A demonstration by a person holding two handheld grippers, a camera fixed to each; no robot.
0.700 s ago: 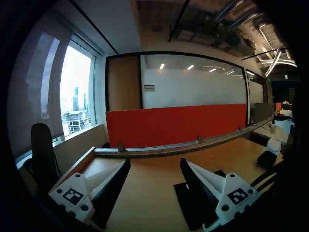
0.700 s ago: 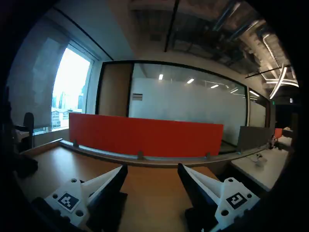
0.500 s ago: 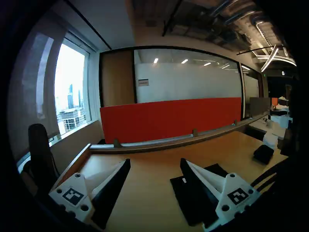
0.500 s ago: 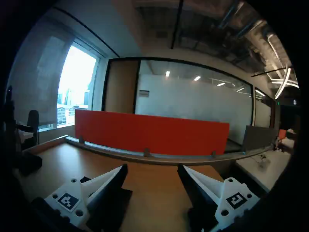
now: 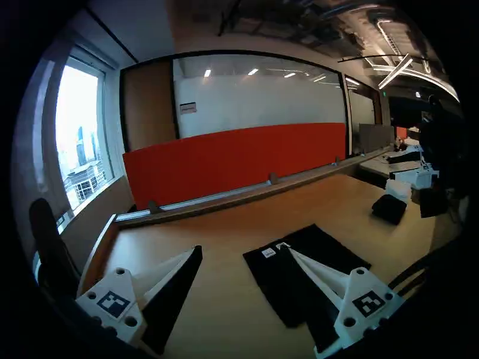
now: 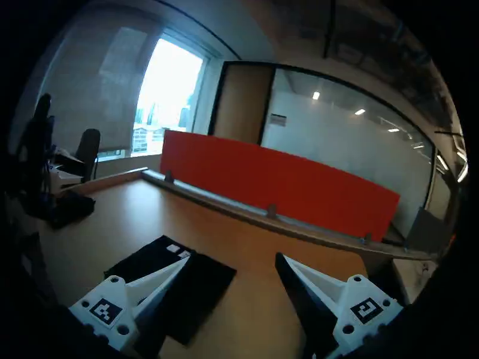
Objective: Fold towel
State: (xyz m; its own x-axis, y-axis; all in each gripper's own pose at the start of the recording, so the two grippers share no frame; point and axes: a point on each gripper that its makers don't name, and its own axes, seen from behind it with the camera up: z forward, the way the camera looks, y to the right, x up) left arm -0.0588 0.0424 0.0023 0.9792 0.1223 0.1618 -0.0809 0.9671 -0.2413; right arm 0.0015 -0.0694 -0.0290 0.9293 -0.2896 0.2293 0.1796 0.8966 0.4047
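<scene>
A black towel (image 5: 302, 263) lies flat on the wooden table (image 5: 227, 227), with small white tags near its far edge. In the left gripper view my left gripper (image 5: 239, 269) is open above the table, its right finger (image 5: 317, 287) over the towel's near part. In the right gripper view the same towel (image 6: 179, 281) lies low at the left, and my right gripper (image 6: 233, 281) is open with its left finger (image 6: 155, 287) over the cloth. Neither gripper holds anything.
An orange divider panel (image 5: 239, 158) runs along the table's far edge. A small dark bundle (image 5: 389, 208) and white items sit at the table's right end. A black chair (image 5: 51, 251) stands at the left near the window. A dark bag (image 6: 69, 206) lies far left.
Both views have tilted downward toward the table. The black towel has come much further into sight under both grippers. Both grippers stay open.
</scene>
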